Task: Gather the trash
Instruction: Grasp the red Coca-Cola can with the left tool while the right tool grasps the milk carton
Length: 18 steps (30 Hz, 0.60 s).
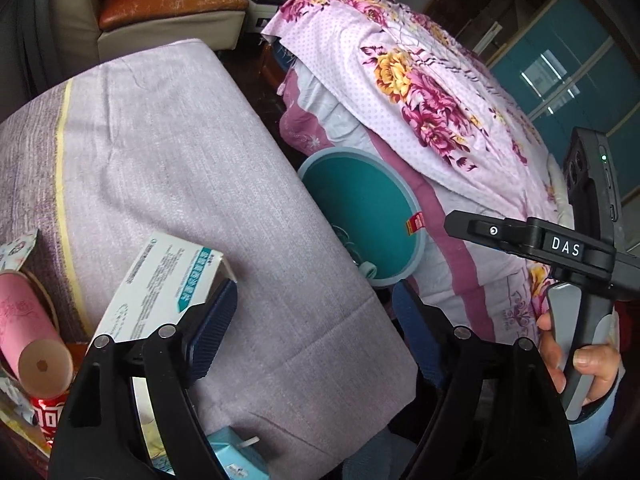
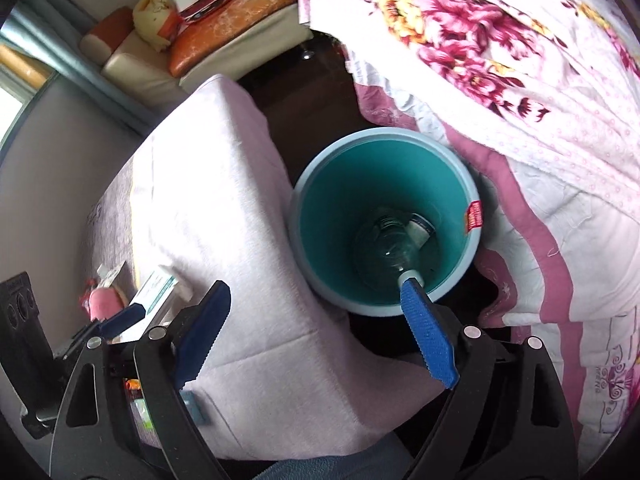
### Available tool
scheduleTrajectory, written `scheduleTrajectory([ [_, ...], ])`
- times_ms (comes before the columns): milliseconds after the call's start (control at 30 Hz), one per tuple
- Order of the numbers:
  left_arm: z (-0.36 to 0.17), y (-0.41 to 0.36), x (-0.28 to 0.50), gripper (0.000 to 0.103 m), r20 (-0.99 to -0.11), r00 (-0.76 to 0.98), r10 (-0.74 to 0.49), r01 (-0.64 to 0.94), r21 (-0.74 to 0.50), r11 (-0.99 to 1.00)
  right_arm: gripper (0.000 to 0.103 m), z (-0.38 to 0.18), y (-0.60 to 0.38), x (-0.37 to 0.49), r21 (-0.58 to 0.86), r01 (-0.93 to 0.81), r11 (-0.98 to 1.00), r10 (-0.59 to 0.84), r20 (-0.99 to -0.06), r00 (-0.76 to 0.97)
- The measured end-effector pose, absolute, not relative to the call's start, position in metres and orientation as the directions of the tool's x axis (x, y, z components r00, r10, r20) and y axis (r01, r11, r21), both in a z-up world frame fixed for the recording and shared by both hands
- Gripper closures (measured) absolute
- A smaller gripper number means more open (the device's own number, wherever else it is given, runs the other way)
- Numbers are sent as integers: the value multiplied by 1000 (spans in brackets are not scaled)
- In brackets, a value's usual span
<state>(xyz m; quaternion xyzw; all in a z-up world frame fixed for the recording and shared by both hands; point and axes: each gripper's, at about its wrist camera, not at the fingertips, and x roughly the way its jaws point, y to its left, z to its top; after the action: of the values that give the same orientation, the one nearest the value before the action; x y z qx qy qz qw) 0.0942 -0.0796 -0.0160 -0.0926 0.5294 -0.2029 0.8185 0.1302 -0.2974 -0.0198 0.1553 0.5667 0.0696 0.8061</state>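
Note:
A teal trash bin (image 1: 360,216) stands on the floor between the cloth-covered table (image 1: 180,168) and the bed. In the right wrist view the bin (image 2: 340,208) holds a clear plastic bottle (image 2: 390,246) at its bottom. My right gripper (image 2: 316,328) is open and empty above the bin's near rim. My left gripper (image 1: 316,320) is open over the table; its left finger pad (image 1: 212,328) touches a white and teal medicine box (image 1: 160,284), which also shows in the right wrist view (image 2: 154,286). The right gripper's body (image 1: 560,248) shows in the left wrist view.
A pink roll (image 1: 28,332), a red can (image 1: 44,416) and a small teal box (image 1: 236,456) lie at the table's near left. A floral quilt (image 1: 420,92) covers the bed on the right. A sofa (image 1: 168,4) stands at the back.

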Motion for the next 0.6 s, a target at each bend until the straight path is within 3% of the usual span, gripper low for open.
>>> scheduleTrajectory([
  [367,-9,13,37,18,-833,427,-353,158,-315,936,20,-25,-214,97,328,-75,942,336,-907,255],
  [600,-15,70,2,18,-854,432,-291,97,-277,956,20,-34,-134,69,249,-339,907,313,-938,148],
])
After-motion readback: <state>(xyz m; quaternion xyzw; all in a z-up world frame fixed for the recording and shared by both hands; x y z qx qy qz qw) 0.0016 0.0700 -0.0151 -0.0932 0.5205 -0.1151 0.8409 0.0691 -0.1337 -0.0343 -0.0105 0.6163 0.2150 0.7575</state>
